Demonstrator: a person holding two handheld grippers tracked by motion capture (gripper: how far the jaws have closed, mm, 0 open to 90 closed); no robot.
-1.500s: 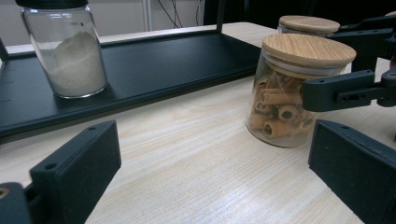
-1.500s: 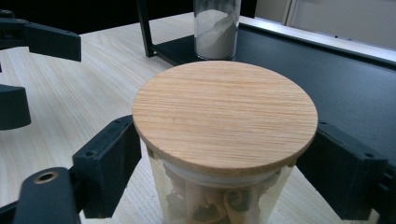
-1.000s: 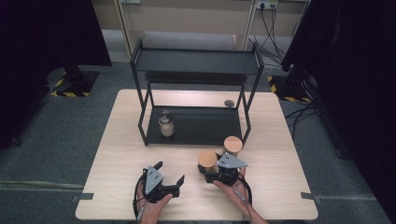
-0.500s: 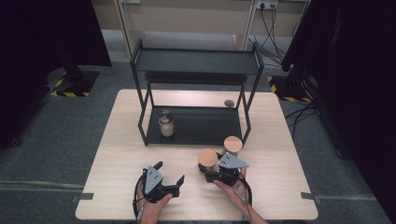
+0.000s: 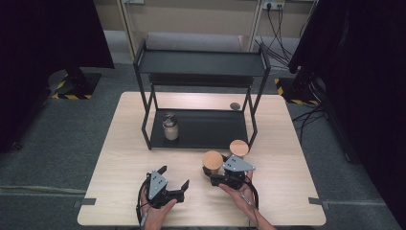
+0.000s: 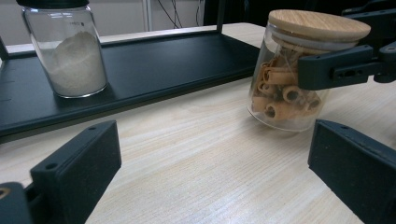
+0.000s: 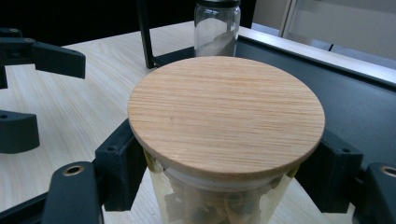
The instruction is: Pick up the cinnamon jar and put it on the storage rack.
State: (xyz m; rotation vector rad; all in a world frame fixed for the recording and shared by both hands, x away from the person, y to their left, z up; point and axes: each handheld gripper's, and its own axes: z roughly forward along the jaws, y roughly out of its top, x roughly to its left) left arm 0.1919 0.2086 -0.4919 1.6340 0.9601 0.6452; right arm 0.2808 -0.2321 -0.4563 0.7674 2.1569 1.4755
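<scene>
The right hand-held gripper (image 5: 216,178) is clamped on a clear glass jar of rolled wafer sticks with a round wooden lid (image 7: 226,114), standing on the light wooden desk (image 5: 287,191) near the black metal shelf rack (image 5: 201,62). The left hand-held gripper (image 5: 173,183) rests open and empty.

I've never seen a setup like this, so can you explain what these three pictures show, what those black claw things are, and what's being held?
A person sits at a wooden table, holding a two-jaw gripper in each hand. One picture looks down from above; the other two come from cameras riding on the grippers. The right gripper is clamped on a wooden-lidded glass jar of rolled sticks. The left gripper is open and holds nothing. A black shelf rack holds a jar of white powder. Another wooden-lidded jar stands nearby.
</scene>
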